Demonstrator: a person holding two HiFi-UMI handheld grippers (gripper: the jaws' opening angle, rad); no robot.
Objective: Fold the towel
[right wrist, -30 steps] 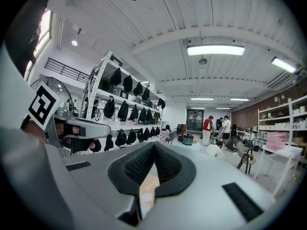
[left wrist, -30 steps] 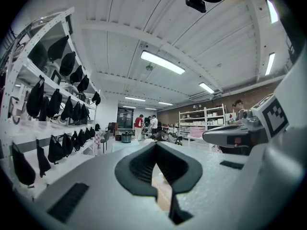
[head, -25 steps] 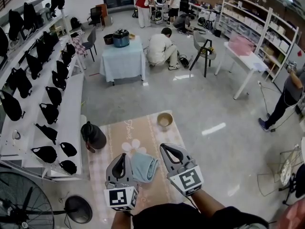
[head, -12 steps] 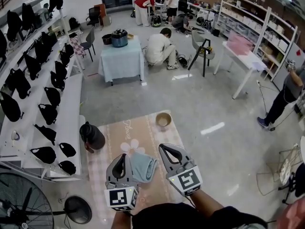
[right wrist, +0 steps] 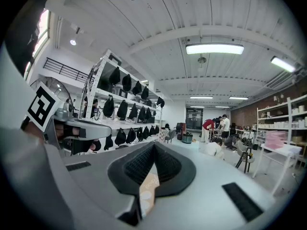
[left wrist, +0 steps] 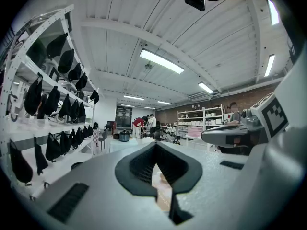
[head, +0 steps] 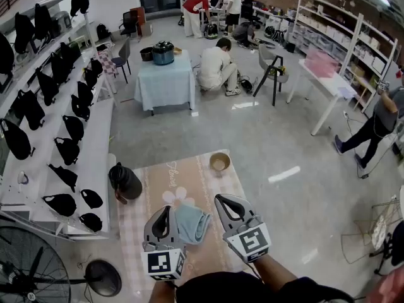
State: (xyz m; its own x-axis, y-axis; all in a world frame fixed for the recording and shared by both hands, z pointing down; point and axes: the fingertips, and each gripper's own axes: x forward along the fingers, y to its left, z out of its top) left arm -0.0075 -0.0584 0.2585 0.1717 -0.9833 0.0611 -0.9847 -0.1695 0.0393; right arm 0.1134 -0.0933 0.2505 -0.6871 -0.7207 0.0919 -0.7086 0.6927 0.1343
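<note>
Head view showed that we held our left gripper (head: 165, 211) and right gripper (head: 222, 201) level, side by side. Both gripper views showed the jaws clenched together on nothing. Between the two grippers we saw the pale blue towel (head: 192, 223) lying bunched on the pink patterned mat (head: 189, 177). A black jug (head: 124, 180) stood at the mat's left edge.

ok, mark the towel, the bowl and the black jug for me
towel (head: 192, 223), head view, middle of the bunched blue cloth
bowl (head: 219, 162), head view, its inside
black jug (head: 126, 182), head view, its dark body
</note>
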